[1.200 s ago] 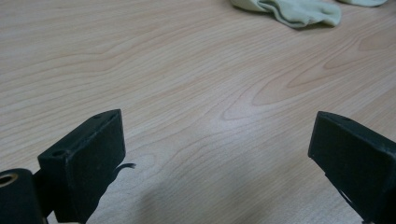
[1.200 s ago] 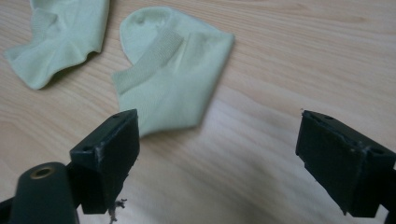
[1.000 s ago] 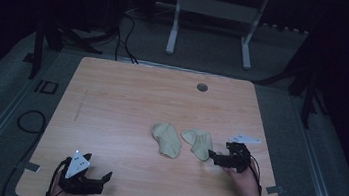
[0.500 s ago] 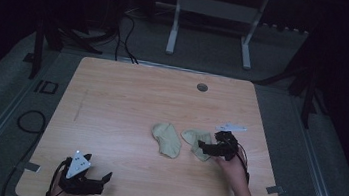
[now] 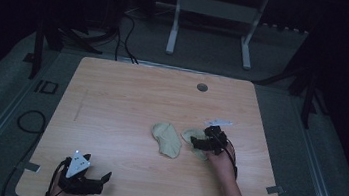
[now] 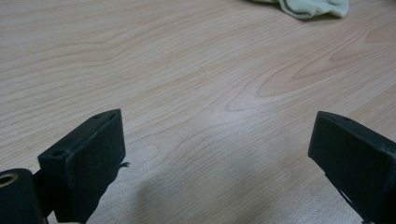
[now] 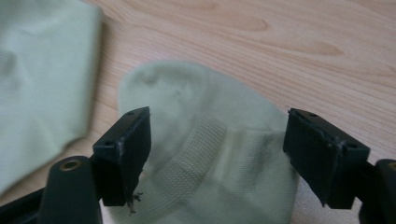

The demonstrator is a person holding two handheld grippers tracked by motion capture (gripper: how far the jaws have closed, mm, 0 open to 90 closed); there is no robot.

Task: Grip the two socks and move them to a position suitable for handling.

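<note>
Two pale green socks lie on the wooden table (image 5: 126, 102). One sock (image 5: 166, 138) lies flat at the centre. The other sock (image 5: 191, 135) lies just right of it, partly under my right gripper (image 5: 196, 142). In the right gripper view that sock (image 7: 219, 158) lies between and below the wide-apart jaws, ribbed cuff towards the camera; my right gripper (image 7: 217, 144) is open just above it. The first sock (image 7: 42, 79) shows at the left there. My left gripper (image 5: 99, 182) rests open near the table's front left edge; in its own view my left gripper (image 6: 217, 144) is open over bare wood.
A small round dark grommet (image 5: 202, 87) sits in the table near its far edge. A white metal stand (image 5: 213, 12) and cables (image 5: 120, 31) are on the floor beyond the table. A sock's toe (image 6: 313, 7) shows at the top of the left gripper view.
My right gripper has moved left from beside the right sock to over it. The left gripper has stayed still.
</note>
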